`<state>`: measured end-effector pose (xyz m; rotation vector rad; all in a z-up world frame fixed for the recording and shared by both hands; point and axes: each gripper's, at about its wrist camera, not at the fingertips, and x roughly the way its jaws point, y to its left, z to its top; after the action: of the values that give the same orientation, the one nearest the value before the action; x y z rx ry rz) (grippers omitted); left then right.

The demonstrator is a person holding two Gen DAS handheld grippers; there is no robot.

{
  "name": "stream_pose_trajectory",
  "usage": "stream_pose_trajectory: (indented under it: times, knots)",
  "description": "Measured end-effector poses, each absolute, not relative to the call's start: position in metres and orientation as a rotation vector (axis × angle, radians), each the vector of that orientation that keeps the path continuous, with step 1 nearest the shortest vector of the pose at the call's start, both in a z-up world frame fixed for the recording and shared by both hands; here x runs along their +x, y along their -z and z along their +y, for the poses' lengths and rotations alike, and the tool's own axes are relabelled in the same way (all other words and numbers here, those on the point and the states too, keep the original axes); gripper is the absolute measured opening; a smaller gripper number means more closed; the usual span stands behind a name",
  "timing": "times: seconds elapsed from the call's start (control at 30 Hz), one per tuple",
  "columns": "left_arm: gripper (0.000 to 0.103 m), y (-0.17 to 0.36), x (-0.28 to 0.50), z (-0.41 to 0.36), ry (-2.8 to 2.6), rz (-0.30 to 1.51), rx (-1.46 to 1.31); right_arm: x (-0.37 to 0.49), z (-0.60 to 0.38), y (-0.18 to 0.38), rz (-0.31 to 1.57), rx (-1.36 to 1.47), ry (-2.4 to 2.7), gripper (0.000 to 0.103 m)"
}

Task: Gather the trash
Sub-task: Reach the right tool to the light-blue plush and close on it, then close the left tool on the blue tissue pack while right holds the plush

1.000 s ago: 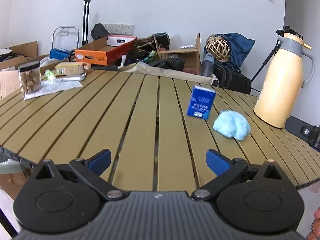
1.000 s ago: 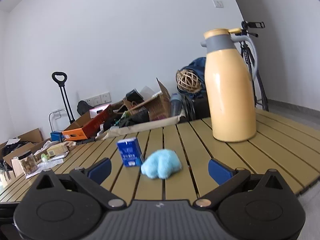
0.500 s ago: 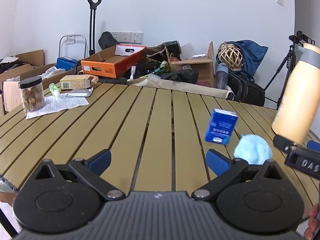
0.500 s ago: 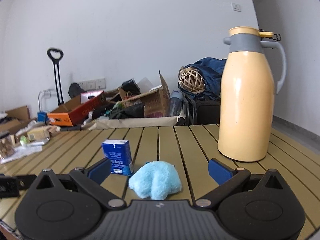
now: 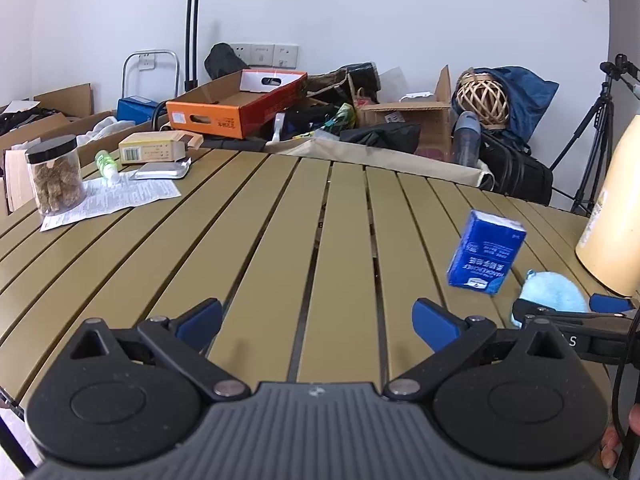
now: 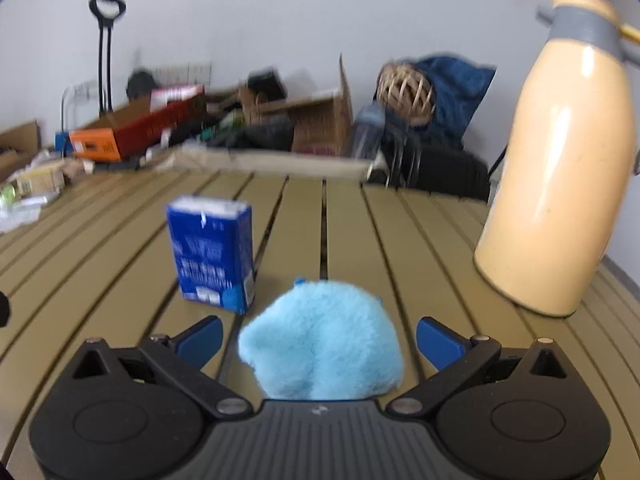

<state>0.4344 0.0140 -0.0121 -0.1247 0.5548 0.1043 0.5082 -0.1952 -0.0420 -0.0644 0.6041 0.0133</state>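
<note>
While the right gripper (image 6: 318, 336) has its blue fingers spread wide, a light blue fluffy ball (image 6: 320, 340) lies between them on the slatted table (image 6: 120, 248), touching neither. It looks soft and furry, rounded like a crumpled puff. Just behind it stands a blue tissue pack (image 6: 212, 254), and farther right a cream thermos (image 6: 560, 160). The left gripper (image 5: 318, 318) is also spread and holds nothing.

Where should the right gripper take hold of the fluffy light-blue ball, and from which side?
Grip the fluffy blue ball across its widest middle, coming straight in low over the table from the near side. It is a soft rounded mound lying between the open fingers of the right gripper; the blue tissue pack stands apart behind it to the left, so the flanks look free.
</note>
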Motion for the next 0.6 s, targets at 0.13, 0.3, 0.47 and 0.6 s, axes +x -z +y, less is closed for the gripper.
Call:
stream_pose_trajectory:
  times: [0.13,0.3,0.47,0.6]
  knots:
    - [0.103,0.015,0.436,0.014,-0.11,0.565,-0.125,0.515,-0.197,0.045,0.644,-0.041,-0.021,0.103]
    - [0.103,0.018,0.438,0.008,-0.106,0.573,-0.112,0.519,-0.197,0.048,0.667,-0.033,-0.04,0.093]
    - [0.103,0.021,0.437,0.002,-0.099,0.58,-0.096,0.518,-0.196,0.048,0.661,-0.039,-0.051,0.082]
    - [0.103,0.022,0.438,0.002,-0.097,0.586,-0.097,0.514,-0.199,0.046,0.638,-0.027,-0.055,0.068]
